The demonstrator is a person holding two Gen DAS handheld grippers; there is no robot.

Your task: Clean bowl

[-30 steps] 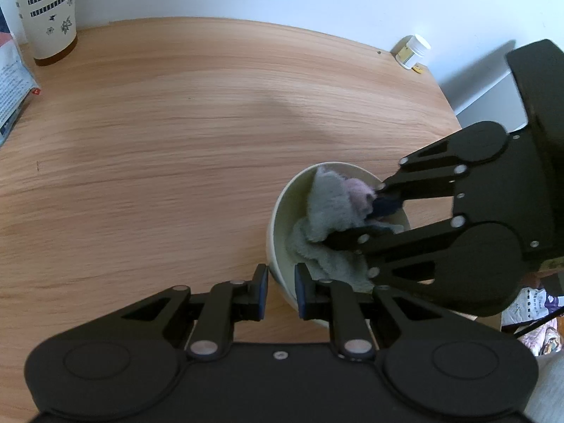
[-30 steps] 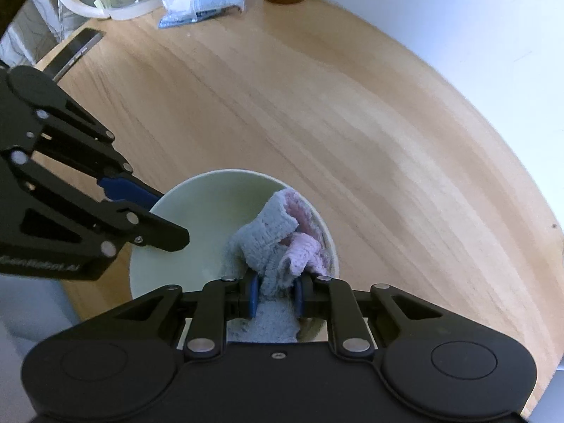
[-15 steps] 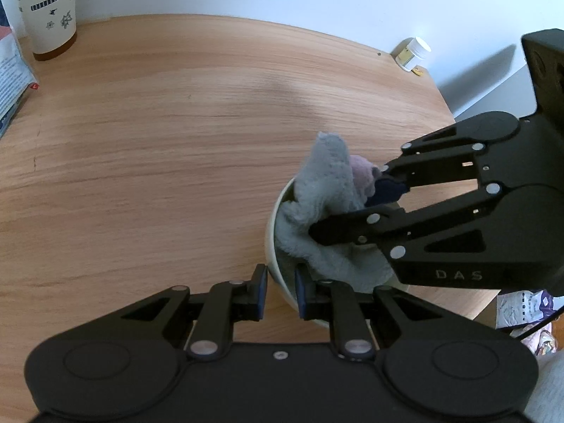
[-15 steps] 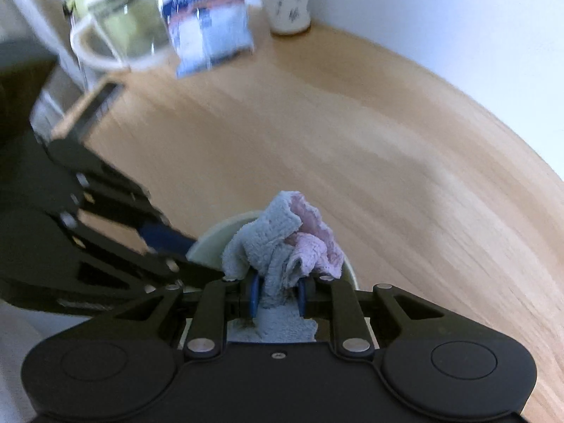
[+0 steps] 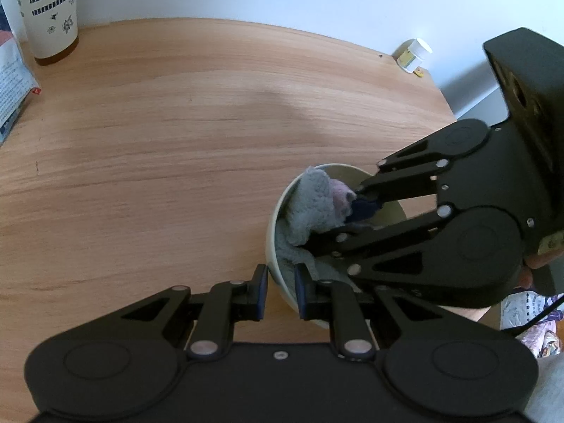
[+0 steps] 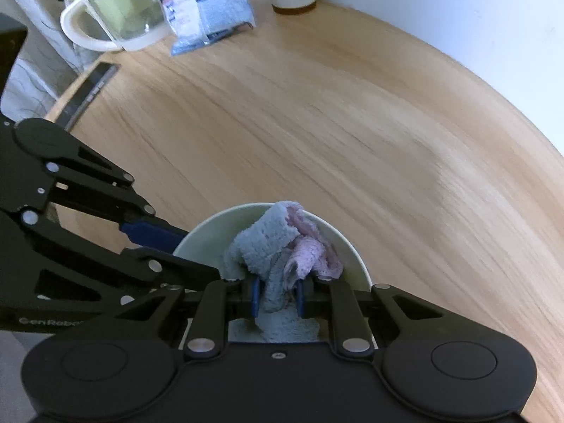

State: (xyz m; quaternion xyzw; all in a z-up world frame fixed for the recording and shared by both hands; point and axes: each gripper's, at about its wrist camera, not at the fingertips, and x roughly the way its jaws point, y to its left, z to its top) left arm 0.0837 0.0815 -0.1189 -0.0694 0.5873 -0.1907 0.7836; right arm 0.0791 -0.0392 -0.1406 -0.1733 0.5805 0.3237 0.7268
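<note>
Bowl [image 5: 278, 275] sits near the bench [image 5: 176, 141] edge, its rim pinched by the left gripper [image 5: 280, 290]; the right gripper [image 6: 276, 296] clamps a grey-pink cloth [image 6: 282, 246] inside it

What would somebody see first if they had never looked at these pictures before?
Probably the fluffy grey and pink cloth bunched up in the pale bowl at the near edge of the wooden table. The right gripper pinches the cloth, and the left gripper clamps the bowl's rim.
</note>
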